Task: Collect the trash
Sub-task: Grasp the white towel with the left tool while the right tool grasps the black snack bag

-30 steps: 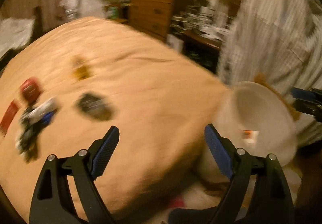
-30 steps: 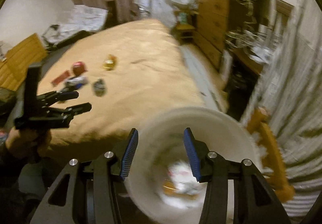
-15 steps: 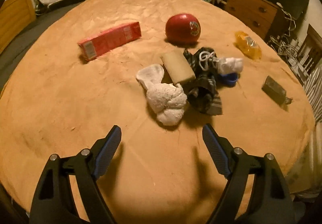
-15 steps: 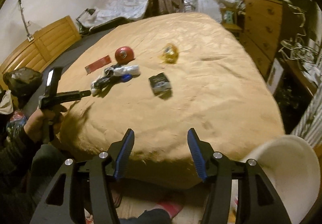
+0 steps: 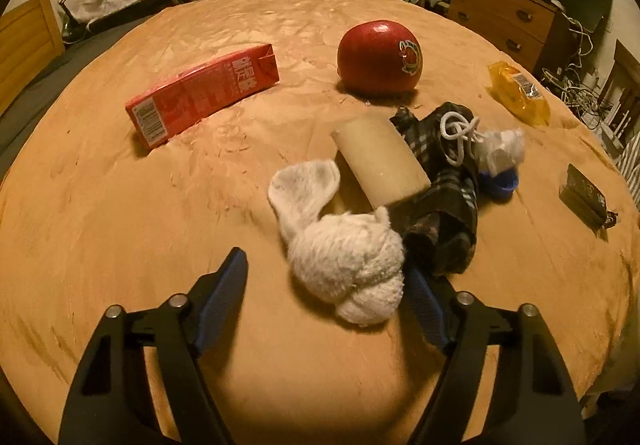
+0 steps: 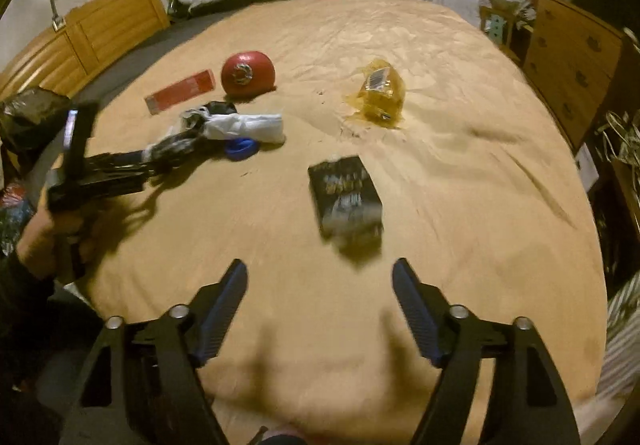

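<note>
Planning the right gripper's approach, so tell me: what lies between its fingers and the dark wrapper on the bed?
Nothing: in the right wrist view, only bare tan blanket separates the open right gripper from the dark wrapper.

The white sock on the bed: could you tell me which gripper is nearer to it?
Left. The left gripper has the white sock between its fingers; the right gripper hovers by the dark packet, well apart.

Dim, warm yellow light; fisheye bending with dark vignetted corners. The dark packet (image 6: pixel 346 201) is motion-blurred; gripper shadows fall on the bedspread (image 6: pixel 460 173).
</note>
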Tool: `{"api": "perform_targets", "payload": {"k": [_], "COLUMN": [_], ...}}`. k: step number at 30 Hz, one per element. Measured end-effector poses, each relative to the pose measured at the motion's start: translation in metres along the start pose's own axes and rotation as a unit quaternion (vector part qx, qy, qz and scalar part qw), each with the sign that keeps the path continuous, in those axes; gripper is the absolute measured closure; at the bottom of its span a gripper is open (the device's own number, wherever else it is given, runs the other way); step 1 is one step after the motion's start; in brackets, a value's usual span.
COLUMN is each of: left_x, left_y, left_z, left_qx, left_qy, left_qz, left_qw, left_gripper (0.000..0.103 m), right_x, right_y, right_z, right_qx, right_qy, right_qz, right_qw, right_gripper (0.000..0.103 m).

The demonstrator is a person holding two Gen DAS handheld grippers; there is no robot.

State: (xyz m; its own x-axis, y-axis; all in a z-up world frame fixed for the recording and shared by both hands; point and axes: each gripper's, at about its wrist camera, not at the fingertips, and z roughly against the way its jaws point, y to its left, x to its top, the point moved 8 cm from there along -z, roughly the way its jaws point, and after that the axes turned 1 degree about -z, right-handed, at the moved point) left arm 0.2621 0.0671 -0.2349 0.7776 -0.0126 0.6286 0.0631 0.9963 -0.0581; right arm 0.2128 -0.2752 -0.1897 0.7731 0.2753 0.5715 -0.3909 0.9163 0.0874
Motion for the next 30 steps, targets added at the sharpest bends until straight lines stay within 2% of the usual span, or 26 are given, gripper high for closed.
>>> {"api": "perform_targets", "payload": {"k": [4, 6, 10, 13, 19, 22, 24, 30], "left_x": [0.003, 0.004, 0.000, -0.003, -0.002, -0.002, -0.001, -0.007], "left_y": [0.005, 0.007, 0.018, 0.027, 0.022, 0.020, 0.021, 0.021], "left_z": [0.001, 0.003, 0.010, 0.015, 0.006, 0.002, 0.004, 0.024], "left_qx": [-0.015, -0.019, -0.016, -0.016, 0.003, 0.009, 0.012, 0.030], "left_qy": [-0.004, -0.007, -0.010, -0.011, -0.003, -0.002, -0.004, -0.029], "left_qz": [0.002, -0.001, -0.001, 0.006, -0.002, -0.001, 0.006, 0.015], "left_qw": [0.9999, 0.9998, 0.9998, 0.9998, 1.0000, 1.0000, 0.9999, 0.9990], "left_gripper": [0.052, 0.057, 0.058, 0.058, 0.046, 0.045, 0.058, 0.060], "right_x": [0.030, 0.036, 0.039, 0.040, 0.031, 0.030, 0.032, 0.029], "right_y": [-0.002, -0.003, -0.003, -0.004, 0.022, 0.027, 0.027, 0.042], "right_z": [-0.043, -0.056, -0.080, -0.085, -0.080, -0.083, -0.084, -0.067], "right_qx": [-0.020, -0.027, -0.054, -0.053, -0.035, -0.043, -0.044, -0.043], "right_qy": [0.027, 0.038, 0.064, 0.064, 0.056, 0.051, 0.045, -0.006], "right_qz": [0.026, 0.036, 0.058, 0.055, 0.051, 0.049, 0.038, 0.012], "right_qw": [0.999, 0.998, 0.995, 0.995, 0.997, 0.997, 0.997, 0.999], "right_gripper": [0.026, 0.030, 0.046, 0.053, 0.054, 0.053, 0.054, 0.061]}}
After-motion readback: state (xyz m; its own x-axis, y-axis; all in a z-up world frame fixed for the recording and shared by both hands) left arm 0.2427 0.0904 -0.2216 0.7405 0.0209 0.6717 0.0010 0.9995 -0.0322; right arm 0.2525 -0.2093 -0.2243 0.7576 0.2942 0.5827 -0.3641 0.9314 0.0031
